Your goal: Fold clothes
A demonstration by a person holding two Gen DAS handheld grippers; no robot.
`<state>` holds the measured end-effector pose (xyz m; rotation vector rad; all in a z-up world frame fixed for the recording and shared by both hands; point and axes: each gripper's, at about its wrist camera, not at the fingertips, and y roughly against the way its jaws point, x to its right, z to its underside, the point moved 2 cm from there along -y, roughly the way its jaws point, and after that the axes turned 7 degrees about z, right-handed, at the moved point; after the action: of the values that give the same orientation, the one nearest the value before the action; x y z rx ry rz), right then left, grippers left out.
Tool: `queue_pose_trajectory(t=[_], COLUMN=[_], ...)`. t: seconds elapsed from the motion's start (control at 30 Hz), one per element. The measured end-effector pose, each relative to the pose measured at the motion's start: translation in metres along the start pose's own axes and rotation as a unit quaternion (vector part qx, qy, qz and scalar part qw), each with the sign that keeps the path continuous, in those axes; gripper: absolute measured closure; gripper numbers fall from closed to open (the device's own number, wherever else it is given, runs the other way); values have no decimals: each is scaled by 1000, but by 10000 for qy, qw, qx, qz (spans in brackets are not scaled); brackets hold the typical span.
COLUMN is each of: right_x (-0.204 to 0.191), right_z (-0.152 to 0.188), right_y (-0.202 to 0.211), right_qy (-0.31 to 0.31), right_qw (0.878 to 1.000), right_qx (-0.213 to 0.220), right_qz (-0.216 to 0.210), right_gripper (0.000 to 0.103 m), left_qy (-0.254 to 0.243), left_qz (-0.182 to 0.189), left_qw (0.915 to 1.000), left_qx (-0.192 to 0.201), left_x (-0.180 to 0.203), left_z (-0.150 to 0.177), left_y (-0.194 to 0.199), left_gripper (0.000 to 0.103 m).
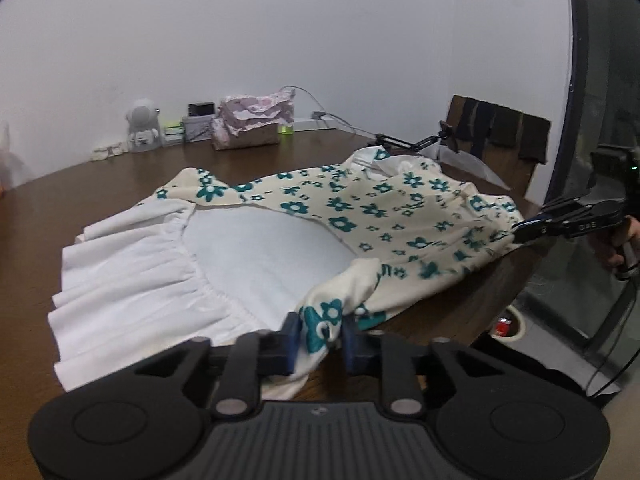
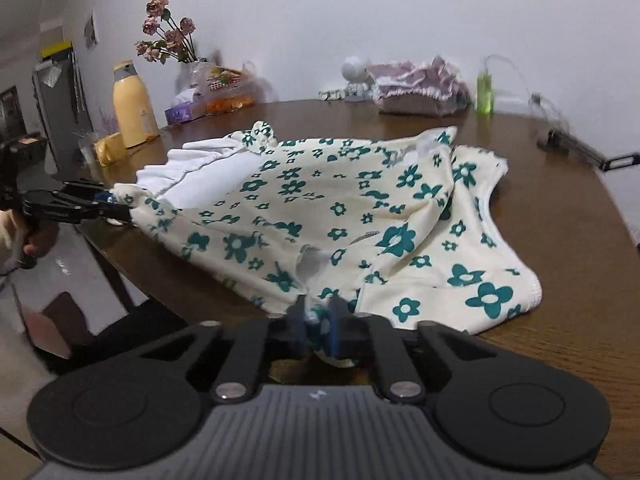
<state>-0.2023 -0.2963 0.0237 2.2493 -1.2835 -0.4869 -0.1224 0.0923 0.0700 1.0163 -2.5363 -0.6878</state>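
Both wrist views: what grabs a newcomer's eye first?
The floral garment, cream with teal flowers and a white ruffled part, spread across the brown table. The left gripper and right gripper each pinch its near edge. Behind it sit a yellow bottle and dried roses at the left.

One floral garment (image 2: pixel 320 216) lies on one round wooden table (image 2: pixel 560 240), gripped by two handheld grippers, the left gripper (image 1: pixel 319 336) and the right gripper (image 2: pixel 318 320). Along the wall: one yellow bottle (image 2: pixel 132 104), one green bottle (image 2: pixel 483 94), one vase of dried roses (image 2: pixel 168 36), one white figurine (image 1: pixel 141 126) and one chair (image 1: pixel 500 128).
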Motion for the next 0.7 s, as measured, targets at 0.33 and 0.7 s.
queue_pose_trajectory(t=[0.33,0.7], right_x=[38,69], right_z=[-73,-97], right_y=[-15,-33], right_qy=[199,84], right_qw=[9995,9916], right_qx=[221,578], right_qz=[-98,1152], right_gripper=[99,67], left_qy=[-562,248], left_qz=[407,-500], left_qw=[9975,9984], left_qx=[-138,29], left_x=[-27,-86], left_z=[-59,-58], left_y=[1,35], left_gripper=[88,32])
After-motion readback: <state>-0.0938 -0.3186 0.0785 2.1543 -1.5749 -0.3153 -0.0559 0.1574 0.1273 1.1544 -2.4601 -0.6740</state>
